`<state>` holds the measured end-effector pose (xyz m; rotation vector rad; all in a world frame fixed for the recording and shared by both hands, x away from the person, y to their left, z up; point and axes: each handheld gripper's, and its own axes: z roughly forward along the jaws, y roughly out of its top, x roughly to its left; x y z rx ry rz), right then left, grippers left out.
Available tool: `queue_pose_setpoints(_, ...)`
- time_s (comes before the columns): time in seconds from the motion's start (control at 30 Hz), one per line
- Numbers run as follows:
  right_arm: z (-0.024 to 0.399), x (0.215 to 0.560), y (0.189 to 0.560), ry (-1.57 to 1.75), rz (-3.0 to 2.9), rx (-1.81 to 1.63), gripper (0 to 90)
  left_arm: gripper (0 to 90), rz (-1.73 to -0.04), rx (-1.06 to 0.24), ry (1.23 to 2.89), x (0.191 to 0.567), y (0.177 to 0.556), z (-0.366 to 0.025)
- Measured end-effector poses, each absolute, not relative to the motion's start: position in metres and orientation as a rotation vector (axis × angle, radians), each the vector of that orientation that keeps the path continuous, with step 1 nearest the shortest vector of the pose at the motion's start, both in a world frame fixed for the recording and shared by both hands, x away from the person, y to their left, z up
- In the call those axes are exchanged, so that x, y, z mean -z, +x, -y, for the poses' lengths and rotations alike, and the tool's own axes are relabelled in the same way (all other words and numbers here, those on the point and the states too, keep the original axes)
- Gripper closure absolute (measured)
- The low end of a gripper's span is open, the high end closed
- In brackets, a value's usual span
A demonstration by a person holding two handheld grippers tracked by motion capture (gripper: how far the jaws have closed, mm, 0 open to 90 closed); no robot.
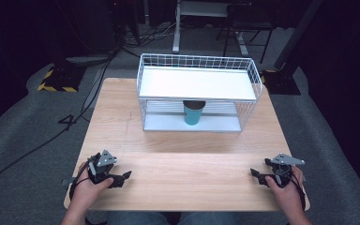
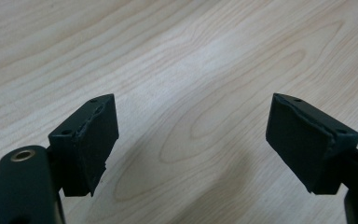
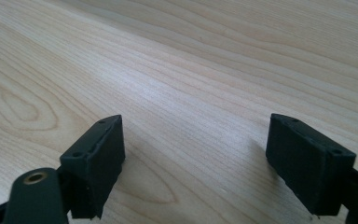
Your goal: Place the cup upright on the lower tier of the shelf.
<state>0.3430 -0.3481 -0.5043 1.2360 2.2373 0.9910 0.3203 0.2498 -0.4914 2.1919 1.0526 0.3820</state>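
Both hand-held grippers rest low at the near edge of the bench [image 1: 122,122], one in each of the person's hands: the left hand-held gripper [image 1: 126,175] at the near left corner and the right hand-held gripper [image 1: 252,172] at the near right corner, their tips turned inward toward each other. In the left gripper view the left hand-held gripper [image 2: 192,140] has its two black jaws standing apart with nothing but bare wood grain between them, and the right hand-held gripper [image 3: 196,154] in its own view looks the same, jaws parted and empty just above the bench top. Neither touches any object. Well apart from both, toward the far side of the bench, stands a white wire rack [image 1: 198,61] with a white upper shelf, and on its lower shelf sits a teal cup [image 1: 193,113], upright, roughly centred under the upper shelf. I judge this to be a rest pose with no grasp in progress, either ahead of a reach or at the close of a placement. If the cup is to be taken, the next move calls for carrying one hand forward, entering the rack's open front beneath the upper shelf, and closing on the cup's sides without tipping it. No brand, label or legible writing is visible anywhere.
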Motion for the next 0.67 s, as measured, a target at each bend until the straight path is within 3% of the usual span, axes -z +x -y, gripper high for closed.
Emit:
queue_pose_setpoints(0.33, 0.348, 0.504, 0.343, 1.236, -2.237, -0.991, 19.8, 14.5, -1.066, -0.387, 2.201, 0.502, 0.324, -0.253)
queue_pose_setpoints(0.5, 0.348, 0.504, 0.343, 1.236, -2.238, -0.991, 19.8, 0.0, -1.148, -0.406, 2.180, 0.505, 0.328, -0.252)
queue_pose_setpoints(0.67, 0.348, 0.504, 0.343, 1.236, -2.241, -0.988, 19.7, 0.0, -1.149, -0.405, 2.180, 0.505, 0.328, -0.252)
